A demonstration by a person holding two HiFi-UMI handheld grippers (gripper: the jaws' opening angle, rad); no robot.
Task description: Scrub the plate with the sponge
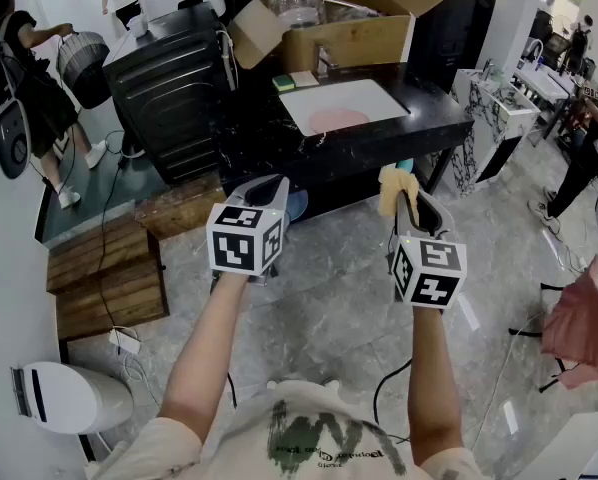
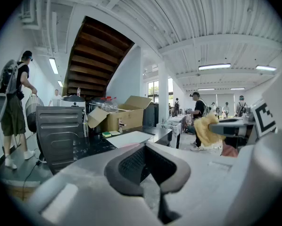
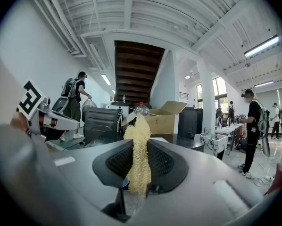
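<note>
Head view: judged thin pinch on sponge (image 1: pixel 394 190) liable to slip under scrubbing pressure, given the narrow strip caught. Found right gripper (image 3: pixel 140 150) closed tight on that strip, jaws barely apart; found left gripper (image 2: pixel 145 157) pressed together, holding nothing. Located plate (image 1: pixel 339 120) in sink (image 1: pixel 381 94) on counter (image 1: pixel 259 140), well apart from the 2 grippers, neither yet near it.

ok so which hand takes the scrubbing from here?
Right. The right tongs are shut on the sponge; the left tongs are shut and empty. Both hang short of the sink, where a pinkish plate seems to lie.
</note>
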